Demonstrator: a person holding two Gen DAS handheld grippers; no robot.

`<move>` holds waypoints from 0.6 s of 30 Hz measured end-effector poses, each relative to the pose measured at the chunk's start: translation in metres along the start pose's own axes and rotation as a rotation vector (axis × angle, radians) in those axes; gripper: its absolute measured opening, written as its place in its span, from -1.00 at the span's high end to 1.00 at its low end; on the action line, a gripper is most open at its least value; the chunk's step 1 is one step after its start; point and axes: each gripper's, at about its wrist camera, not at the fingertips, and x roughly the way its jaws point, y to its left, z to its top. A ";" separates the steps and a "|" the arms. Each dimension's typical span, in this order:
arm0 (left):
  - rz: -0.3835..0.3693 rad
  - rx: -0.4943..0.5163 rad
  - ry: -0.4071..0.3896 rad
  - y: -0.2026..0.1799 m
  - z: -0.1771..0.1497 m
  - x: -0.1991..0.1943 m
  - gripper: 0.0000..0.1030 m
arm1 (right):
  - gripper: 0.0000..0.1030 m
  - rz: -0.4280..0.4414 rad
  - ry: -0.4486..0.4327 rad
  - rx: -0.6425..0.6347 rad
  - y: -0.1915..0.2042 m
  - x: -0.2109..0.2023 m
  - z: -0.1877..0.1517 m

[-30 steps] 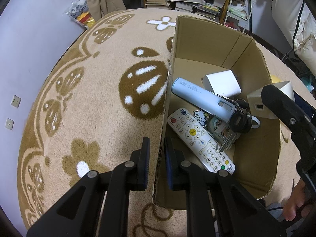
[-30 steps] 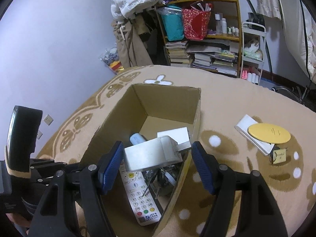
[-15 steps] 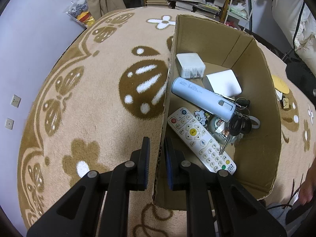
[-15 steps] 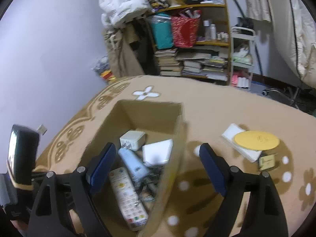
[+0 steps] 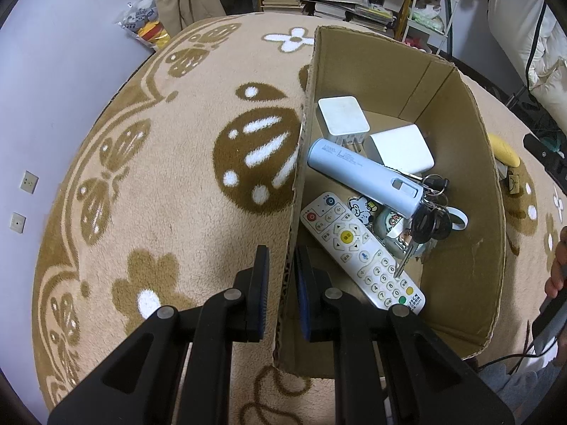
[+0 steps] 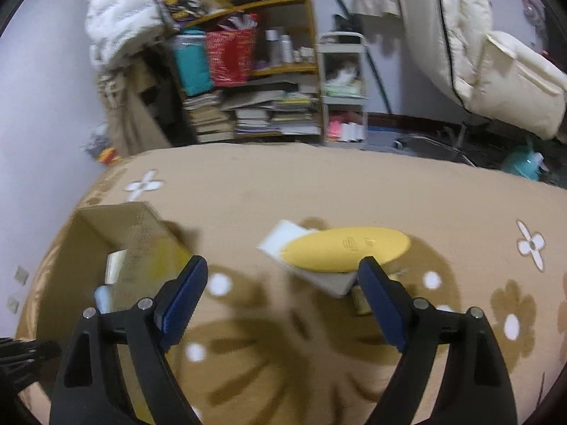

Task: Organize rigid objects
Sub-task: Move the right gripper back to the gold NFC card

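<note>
the left tongs are clamped on the near left wall of the cardboard box, at 6 o'clock in the left wrist view. inside the box lie a white remote, a pale blue cylinder, keys and two white cubes. the right tongs gape wide apart, holding nothing, with a yellow oval disc at 12 o'clock lying on a white slab on the rug.

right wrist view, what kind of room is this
Probably a lived-in bedroom or spare room at home: a cluttered bookshelf stacked with books, a patterned beige rug, and white padded bedding hanging nearby.
</note>
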 end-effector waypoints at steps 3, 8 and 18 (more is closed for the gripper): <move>0.001 0.001 -0.001 0.000 0.000 0.000 0.72 | -0.78 -0.035 0.018 0.038 -0.018 0.012 0.000; 0.007 0.010 -0.002 -0.001 -0.001 0.001 0.75 | -0.78 -0.073 0.061 0.060 -0.038 0.029 -0.005; 0.009 0.014 -0.005 -0.004 0.000 0.001 0.74 | -0.77 -0.118 0.141 0.095 -0.058 0.058 -0.019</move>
